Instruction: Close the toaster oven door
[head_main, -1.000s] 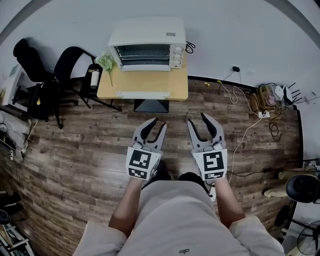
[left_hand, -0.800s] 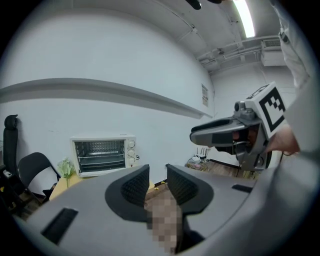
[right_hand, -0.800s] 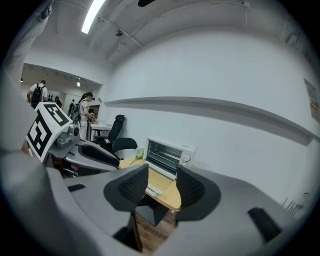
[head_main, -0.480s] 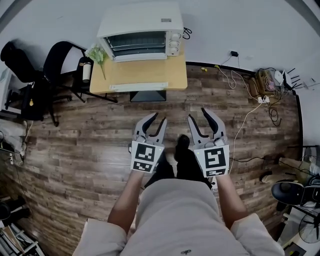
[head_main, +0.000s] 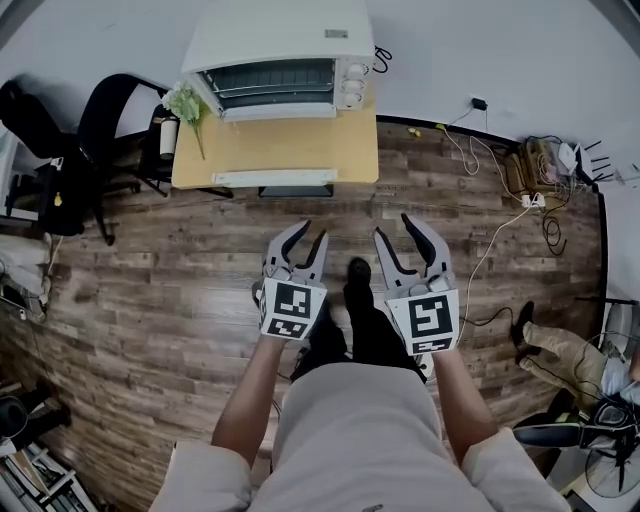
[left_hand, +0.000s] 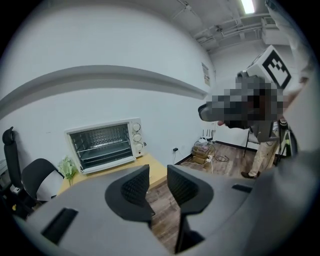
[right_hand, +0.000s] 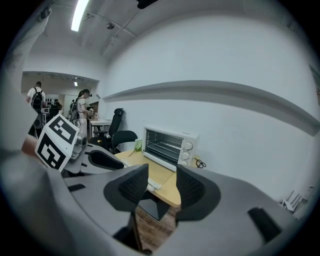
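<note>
A white toaster oven (head_main: 275, 55) stands at the back of a small wooden table (head_main: 355, 150), and its racks show through the front. Its door seems folded down flat, with a white handle bar (head_main: 270, 178) near the table's front edge. The oven (left_hand: 105, 144) (right_hand: 167, 142) also shows ahead in both gripper views. My left gripper (head_main: 308, 235) and right gripper (head_main: 394, 228) hang side by side above the wood floor, short of the table. Both are open with nothing between their fingers.
Black office chairs (head_main: 100, 130) stand left of the table. A green sprig (head_main: 185, 100) and a bottle (head_main: 166, 135) sit at its left end. Cables and a power strip (head_main: 535, 170) lie by the right wall. Another person's legs (head_main: 550, 345) are at the right.
The person has stepped closer to the table, so the oven sits higher and larger in the head view. Both grippers kept their pose and stayed open. A foot now shows between them.
</note>
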